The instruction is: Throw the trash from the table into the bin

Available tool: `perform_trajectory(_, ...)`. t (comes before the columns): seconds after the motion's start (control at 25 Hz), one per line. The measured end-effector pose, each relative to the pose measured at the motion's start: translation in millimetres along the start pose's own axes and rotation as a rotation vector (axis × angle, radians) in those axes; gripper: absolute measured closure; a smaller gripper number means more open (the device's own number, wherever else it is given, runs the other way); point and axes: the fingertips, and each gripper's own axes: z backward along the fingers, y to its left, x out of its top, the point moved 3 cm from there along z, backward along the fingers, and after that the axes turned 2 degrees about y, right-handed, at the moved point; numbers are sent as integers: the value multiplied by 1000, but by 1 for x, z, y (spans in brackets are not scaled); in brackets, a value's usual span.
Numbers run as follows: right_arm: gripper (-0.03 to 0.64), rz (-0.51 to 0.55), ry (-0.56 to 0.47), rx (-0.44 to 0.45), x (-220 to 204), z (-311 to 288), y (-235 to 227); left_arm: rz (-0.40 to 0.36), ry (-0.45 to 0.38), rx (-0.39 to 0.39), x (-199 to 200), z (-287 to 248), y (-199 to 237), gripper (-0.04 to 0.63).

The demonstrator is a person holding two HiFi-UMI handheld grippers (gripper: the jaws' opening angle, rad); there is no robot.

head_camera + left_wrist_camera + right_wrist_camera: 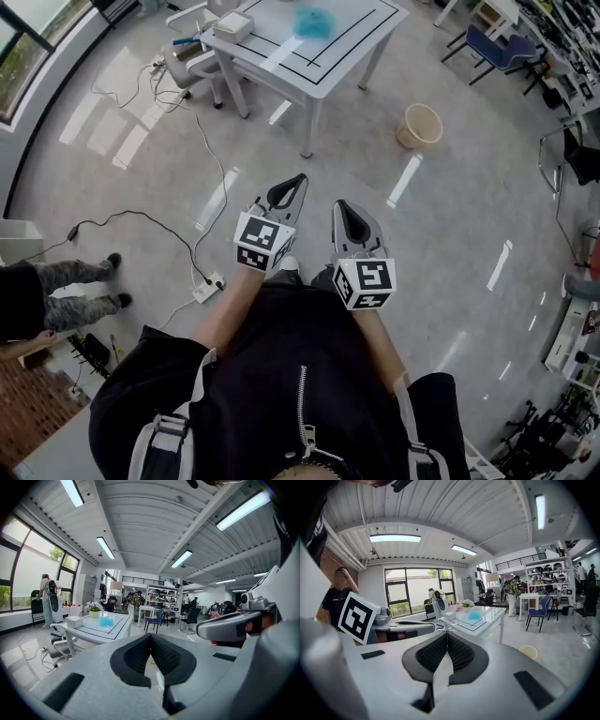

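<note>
1. My left gripper (300, 180) and right gripper (339, 206) are both pressed together and empty, well short of the table (361, 42).
2. The blue trash (313, 22) lies on the table. The bin (419, 126) stands beside it.
3. Risk: arriving with closed jaws would shove the trash off the table.

No word, number or brand is showing legibly anywhere. The white marker cube (262, 242) riding on the left gripper (298, 180) and the matching white cube (366, 281) on the right gripper (341, 208) are carrying only black-and-white square patterns, not letters or digits. In the right gripper view, a faint pale print is sitting on the black T-shirt (333, 603) of a person standing beyond the left gripper's cube, and it is staying too small to read.
</note>
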Motion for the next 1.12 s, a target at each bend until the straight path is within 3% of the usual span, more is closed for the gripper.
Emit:
perform_trajectory(0.6, 606, -2, 28, 36, 25, -75, -41, 29, 42, -3, 7, -69, 34, 591)
perform_trajectory(1.12, 606, 30, 55, 178, 73, -171, -134, 47, 48, 118, 53, -183, 78, 591)
